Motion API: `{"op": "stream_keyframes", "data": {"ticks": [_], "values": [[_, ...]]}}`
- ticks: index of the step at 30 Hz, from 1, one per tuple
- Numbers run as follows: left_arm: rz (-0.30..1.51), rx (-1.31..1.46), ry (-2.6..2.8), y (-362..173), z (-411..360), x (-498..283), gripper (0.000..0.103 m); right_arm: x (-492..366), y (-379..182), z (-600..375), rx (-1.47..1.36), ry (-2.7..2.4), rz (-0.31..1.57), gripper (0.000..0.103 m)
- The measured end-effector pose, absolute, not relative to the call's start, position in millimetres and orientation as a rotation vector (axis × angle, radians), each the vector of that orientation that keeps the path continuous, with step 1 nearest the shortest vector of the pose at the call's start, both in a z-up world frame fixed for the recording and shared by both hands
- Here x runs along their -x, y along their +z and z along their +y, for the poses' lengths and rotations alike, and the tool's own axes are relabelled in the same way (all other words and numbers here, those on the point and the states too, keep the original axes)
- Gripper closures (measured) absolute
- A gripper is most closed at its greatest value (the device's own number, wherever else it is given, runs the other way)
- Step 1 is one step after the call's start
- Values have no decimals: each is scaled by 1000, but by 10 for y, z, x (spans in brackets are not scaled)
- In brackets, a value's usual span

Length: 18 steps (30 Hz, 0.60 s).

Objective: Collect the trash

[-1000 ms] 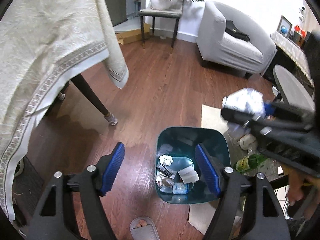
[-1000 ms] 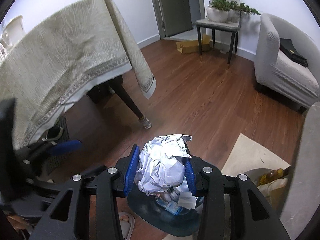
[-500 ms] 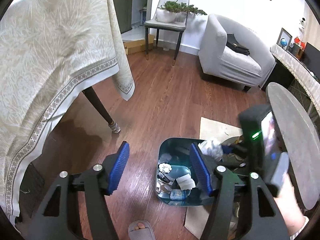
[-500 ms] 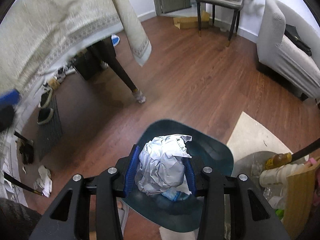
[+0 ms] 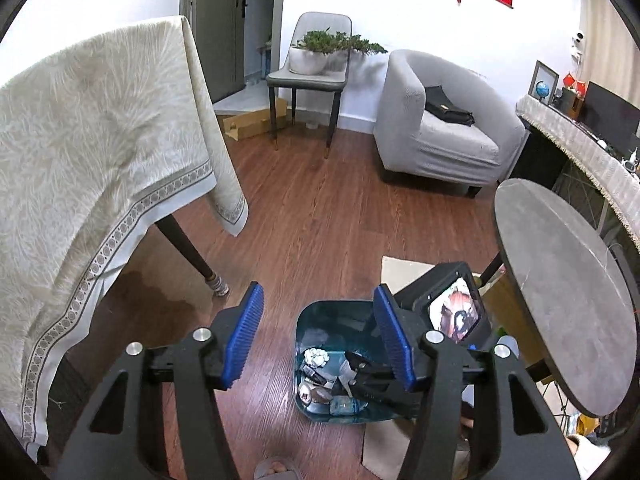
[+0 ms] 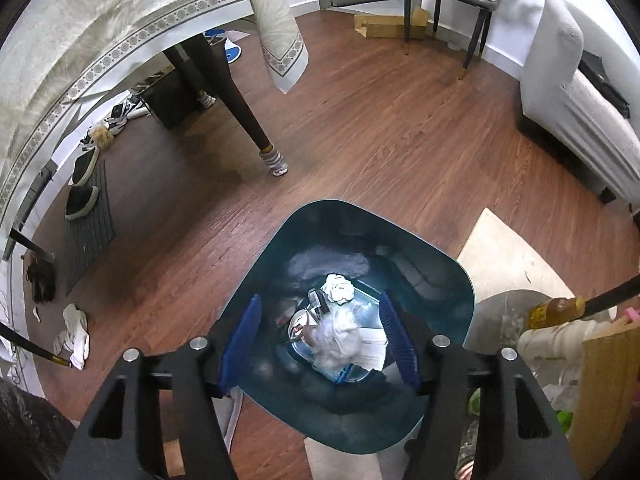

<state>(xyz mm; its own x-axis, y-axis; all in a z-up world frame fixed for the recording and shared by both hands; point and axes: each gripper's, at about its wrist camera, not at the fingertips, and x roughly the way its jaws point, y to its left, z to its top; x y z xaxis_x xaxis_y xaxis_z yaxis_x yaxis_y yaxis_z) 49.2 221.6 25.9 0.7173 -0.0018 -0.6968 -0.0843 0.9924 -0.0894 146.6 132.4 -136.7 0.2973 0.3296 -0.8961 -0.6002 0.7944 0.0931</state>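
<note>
Wad released, dropping into the bin.

Crumpled foil wad [image 6: 335,336] sits blurred below my right gripper [image 6: 320,340], over the litter in the teal bin [image 6: 404,240]. Its jaws have just been opening, pads clear of it, nothing held. I hold it straight above the bin mouth so the drop lands inside. My left gripper [image 5: 318,338] is empty, part open and closing, parked high beside the bin, out of the way.
</note>
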Motion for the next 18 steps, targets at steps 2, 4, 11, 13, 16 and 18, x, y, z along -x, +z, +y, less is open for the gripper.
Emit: {"op": "stream_keyframes", "data": {"ticks": [2,4,11,13,16,18], "values": [[762,123,46,296,2217,-486,43,-1434,-1304,1304,281,637,1095,40],[749,129,41,344,2225,-483,43,-1400,-1210,1285,277,648,1074,40],[710,125,28,499,2172,-428,43,-1245,-691,1187,247,689,958,41],[701,153,9,526,2166,-400,42,-1193,-507,1133,234,696,915,41],[682,153,-5,594,2112,-346,37,-1135,-224,1009,213,684,850,41],[650,116,13,655,2061,-277,31,-1074,-29,879,189,662,806,40]]}}
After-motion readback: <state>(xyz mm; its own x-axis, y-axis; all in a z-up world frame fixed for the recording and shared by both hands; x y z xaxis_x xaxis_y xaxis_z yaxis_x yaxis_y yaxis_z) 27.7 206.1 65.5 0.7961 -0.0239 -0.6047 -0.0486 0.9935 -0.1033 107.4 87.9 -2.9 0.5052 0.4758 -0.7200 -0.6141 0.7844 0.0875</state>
